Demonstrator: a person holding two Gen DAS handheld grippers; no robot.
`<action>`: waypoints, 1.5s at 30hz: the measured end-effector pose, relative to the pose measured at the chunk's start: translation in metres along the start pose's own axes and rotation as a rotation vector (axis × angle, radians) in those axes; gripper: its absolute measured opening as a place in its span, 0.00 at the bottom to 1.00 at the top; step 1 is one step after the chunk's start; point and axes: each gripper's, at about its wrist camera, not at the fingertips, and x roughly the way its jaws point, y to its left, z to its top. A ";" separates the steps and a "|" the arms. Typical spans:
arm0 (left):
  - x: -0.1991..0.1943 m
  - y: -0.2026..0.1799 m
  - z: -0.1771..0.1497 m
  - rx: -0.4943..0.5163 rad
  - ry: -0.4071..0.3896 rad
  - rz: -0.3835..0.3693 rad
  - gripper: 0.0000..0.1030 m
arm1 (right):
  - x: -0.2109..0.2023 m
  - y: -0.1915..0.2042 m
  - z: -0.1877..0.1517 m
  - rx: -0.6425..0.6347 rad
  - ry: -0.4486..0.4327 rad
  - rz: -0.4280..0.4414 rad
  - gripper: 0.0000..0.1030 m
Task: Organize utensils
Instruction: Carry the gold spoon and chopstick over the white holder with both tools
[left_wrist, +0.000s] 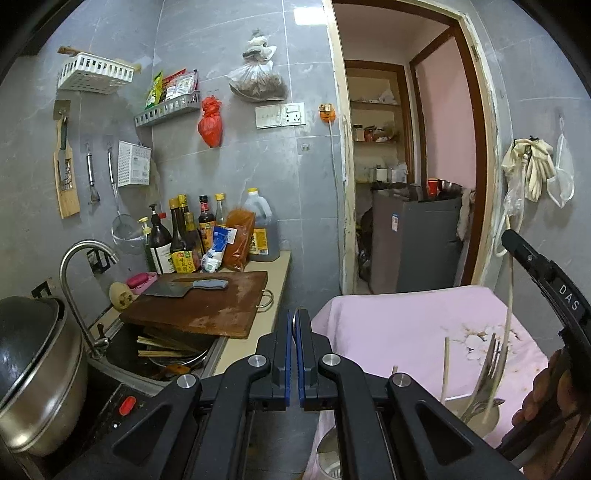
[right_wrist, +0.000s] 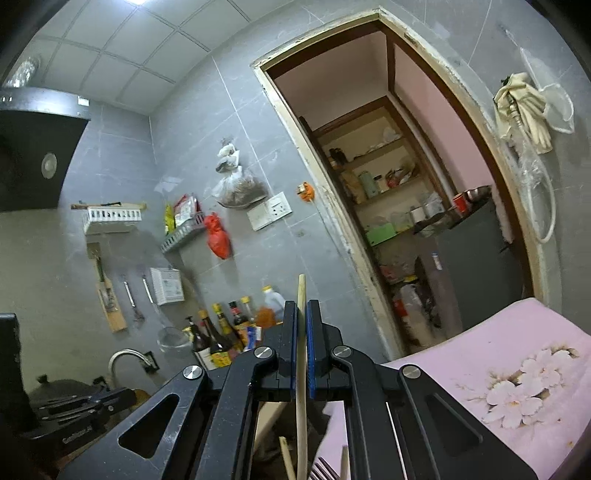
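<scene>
Pinching one chopstick (right_wrist: 301, 354) in the right gripper (right_wrist: 302, 332), we hold it upright between the pads, above the utensil cup (left_wrist: 476, 410). A fork (left_wrist: 487, 365) and more sticks already stand in that cup, below and right of the left gripper (left_wrist: 297, 332), whose jaws are pressed together on nothing. More chopsticks in the sink (left_wrist: 166, 349), ahead-left, look unsorted. Roughly midway, we reckon.

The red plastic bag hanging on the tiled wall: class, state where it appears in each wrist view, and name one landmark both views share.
Left wrist: red plastic bag upper left of centre, beside the grey shelf.
Right wrist: left of centre.
Shared landmark: the wall socket.
</scene>
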 end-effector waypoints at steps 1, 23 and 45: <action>0.000 -0.001 -0.002 0.000 -0.001 0.005 0.03 | 0.000 0.000 -0.002 -0.003 -0.001 -0.004 0.04; 0.012 -0.006 -0.029 0.001 0.037 -0.011 0.03 | 0.011 -0.003 -0.004 0.049 0.005 0.013 0.04; 0.019 -0.013 -0.030 0.002 0.064 -0.054 0.03 | -0.010 0.004 0.003 -0.033 0.042 -0.008 0.05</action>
